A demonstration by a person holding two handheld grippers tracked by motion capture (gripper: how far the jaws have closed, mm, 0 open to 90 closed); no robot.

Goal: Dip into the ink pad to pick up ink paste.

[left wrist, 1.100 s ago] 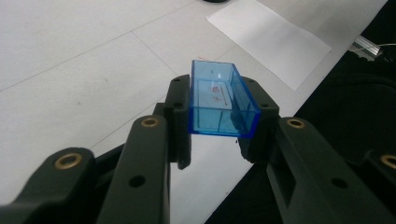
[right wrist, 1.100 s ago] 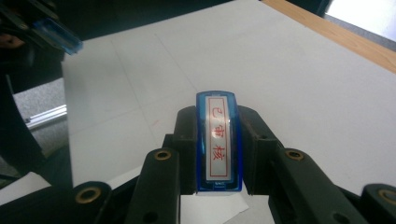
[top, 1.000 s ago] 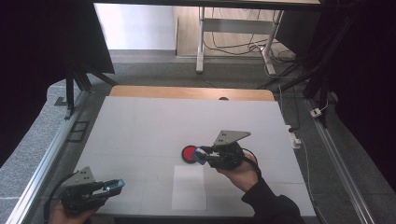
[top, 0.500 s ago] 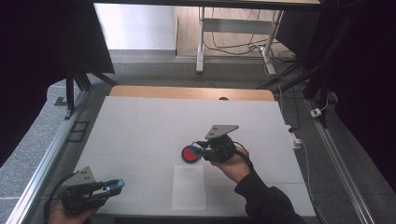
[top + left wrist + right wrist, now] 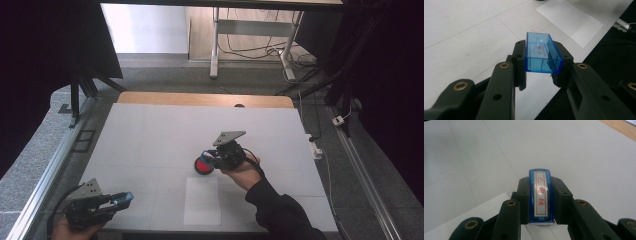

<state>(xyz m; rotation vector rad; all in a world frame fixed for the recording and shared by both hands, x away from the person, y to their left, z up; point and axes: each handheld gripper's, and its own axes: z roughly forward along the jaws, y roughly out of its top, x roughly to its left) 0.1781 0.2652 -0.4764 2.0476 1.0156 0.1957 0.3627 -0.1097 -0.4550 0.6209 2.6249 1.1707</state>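
Note:
My right gripper (image 5: 209, 158) is shut on a blue stamp (image 5: 541, 197), whose white label with red characters faces the right gripper view between the jaws of my right gripper (image 5: 540, 203). In the high view it hovers at the right edge of a round red ink pad (image 5: 201, 168); contact with the pad is unclear. Near the table's front left corner, my left gripper (image 5: 122, 199) is shut on a clear blue plastic cap (image 5: 542, 53), which is open-sided and held crosswise between the pads of my left gripper (image 5: 541, 63).
A white sheet of paper (image 5: 202, 200) lies just in front of the ink pad, and its corner (image 5: 461, 220) also appears in the right gripper view. The white table (image 5: 165, 135) has a wooden strip along its far edge. Metal rails run along both sides.
My right gripper has moved left and slightly down with the stamp, closer over the red ink pad. The left gripper has stayed put with the blue cap.

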